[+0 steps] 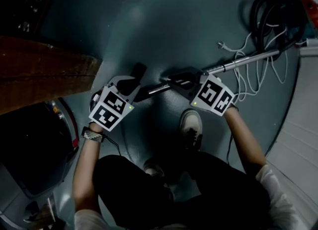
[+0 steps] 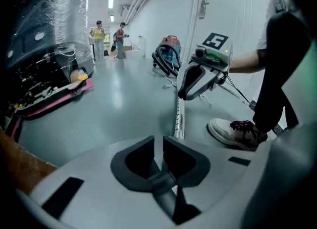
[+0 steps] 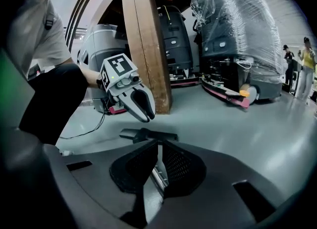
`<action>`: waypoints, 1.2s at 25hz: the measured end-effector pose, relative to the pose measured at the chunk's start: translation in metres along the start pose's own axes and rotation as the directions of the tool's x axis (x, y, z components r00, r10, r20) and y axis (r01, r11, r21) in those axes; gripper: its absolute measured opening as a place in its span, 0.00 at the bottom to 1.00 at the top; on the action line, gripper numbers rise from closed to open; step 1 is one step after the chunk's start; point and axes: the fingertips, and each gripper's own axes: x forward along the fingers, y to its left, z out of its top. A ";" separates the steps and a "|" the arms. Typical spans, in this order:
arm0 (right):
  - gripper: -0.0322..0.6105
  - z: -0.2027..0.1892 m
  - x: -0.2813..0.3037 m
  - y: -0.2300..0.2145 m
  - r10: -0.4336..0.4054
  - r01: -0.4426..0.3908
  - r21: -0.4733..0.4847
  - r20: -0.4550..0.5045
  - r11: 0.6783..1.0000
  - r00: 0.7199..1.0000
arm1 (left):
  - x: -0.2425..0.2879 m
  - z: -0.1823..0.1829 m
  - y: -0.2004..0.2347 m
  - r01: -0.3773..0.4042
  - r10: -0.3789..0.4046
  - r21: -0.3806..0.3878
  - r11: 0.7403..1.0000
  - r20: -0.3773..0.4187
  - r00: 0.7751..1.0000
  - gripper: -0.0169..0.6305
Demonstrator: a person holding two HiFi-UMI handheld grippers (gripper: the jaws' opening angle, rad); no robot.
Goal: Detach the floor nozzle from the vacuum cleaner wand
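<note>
The metal wand (image 1: 243, 61) runs across the grey floor from the hose towards me. My right gripper (image 1: 175, 83) is shut on its lower part, and the ribbed tube (image 3: 157, 171) shows between the meshed pads (image 3: 178, 166). The dark floor nozzle (image 3: 148, 135) lies flat on the floor beyond the wand's end, one end (image 1: 138, 70) showing past my left gripper (image 1: 135, 91). That left gripper (image 3: 144, 115) hovers just above the nozzle, its tips a narrow gap apart. In its own view, the left gripper (image 2: 158, 144) looks along the wand (image 2: 178, 119) at the right gripper (image 2: 184, 94). A dark grey neck piece sits low between the jaws.
The coiled black hose and red vacuum body (image 1: 276, 10) lie at the far right, with a loose white cable (image 1: 251, 77) beside the wand. A wooden beam (image 1: 44, 70) stands to the left. My white shoe (image 1: 191, 124) is just behind the wand. Plastic-wrapped machines (image 3: 237, 35) and two people (image 2: 99, 37) are farther off.
</note>
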 end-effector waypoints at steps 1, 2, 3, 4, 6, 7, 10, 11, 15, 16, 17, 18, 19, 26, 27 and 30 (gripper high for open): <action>0.10 -0.004 0.002 0.002 0.003 -0.003 -0.003 -0.011 1.000 1.000 | 0.001 -0.006 0.000 -0.001 0.002 0.003 1.000 -0.017 1.000 0.12; 0.10 -0.007 0.004 0.003 0.005 -0.005 -0.004 -0.017 1.000 1.000 | 0.000 -0.010 0.001 -0.003 0.003 0.003 1.000 -0.025 1.000 0.12; 0.10 -0.009 0.006 0.005 0.010 -0.010 -0.003 -0.018 1.000 1.000 | 0.000 -0.013 0.001 0.001 -0.001 -0.002 1.000 -0.025 1.000 0.14; 0.10 -0.011 0.008 0.007 0.019 -0.019 0.003 -0.016 1.000 1.000 | 0.001 -0.015 0.000 0.010 -0.011 -0.009 1.000 -0.021 1.000 0.15; 0.10 -0.010 0.010 0.011 0.043 -0.043 0.020 -0.002 0.999 0.999 | 0.004 -0.018 -0.004 0.034 -0.035 -0.015 0.999 -0.021 0.999 0.17; 0.10 -0.009 0.011 0.012 0.051 -0.051 0.021 0.003 0.998 0.999 | 0.007 -0.021 -0.007 0.045 -0.045 -0.010 0.999 -0.028 0.999 0.17; 0.11 -0.012 0.016 0.016 0.068 -0.068 -0.004 -0.014 0.998 0.998 | 0.014 -0.029 -0.019 0.087 -0.085 0.021 0.996 -0.066 0.994 0.20; 0.14 -0.015 0.018 0.017 0.073 -0.073 -0.013 -0.026 0.997 0.997 | 0.016 -0.031 -0.024 0.105 -0.103 0.030 0.994 -0.079 0.992 0.21; 0.22 -0.025 0.024 0.020 0.077 -0.081 -0.046 -0.072 0.996 0.994 | 0.023 -0.037 -0.040 0.157 -0.151 0.048 0.986 -0.107 0.983 0.24; 0.23 -0.027 0.027 0.021 0.076 -0.081 -0.059 -0.084 0.995 0.994 | 0.024 -0.038 -0.042 0.164 -0.158 0.047 0.985 -0.110 0.981 0.24; 0.24 -0.030 0.029 0.021 0.071 -0.079 -0.074 -0.097 0.994 0.993 | 0.025 -0.039 -0.044 0.171 -0.165 0.044 0.984 -0.111 0.980 0.25; 0.26 -0.032 0.032 0.021 0.065 -0.076 -0.090 -0.113 0.993 0.991 | 0.026 -0.040 -0.046 0.180 -0.175 0.037 0.983 -0.110 0.978 0.26; 0.27 -0.035 0.035 0.021 0.060 -0.074 -0.106 -0.128 0.992 0.990 | 0.028 -0.040 -0.048 0.192 -0.188 0.026 0.981 -0.106 0.976 0.28; 0.34 -0.050 0.053 0.026 0.061 -0.125 -0.259 -0.238 0.958 0.969 | 0.037 -0.051 -0.049 0.201 -0.197 0.017 0.980 -0.131 0.972 0.33; 0.34 -0.053 0.055 0.026 0.064 -0.133 -0.269 -0.250 0.954 0.966 | 0.039 -0.052 -0.050 0.205 -0.200 0.021 0.979 -0.136 0.970 0.33; 0.35 -0.059 0.060 0.025 0.078 -0.157 -0.280 -0.274 0.947 0.959 | 0.042 -0.056 -0.052 0.214 -0.208 0.027 0.977 -0.150 0.967 0.33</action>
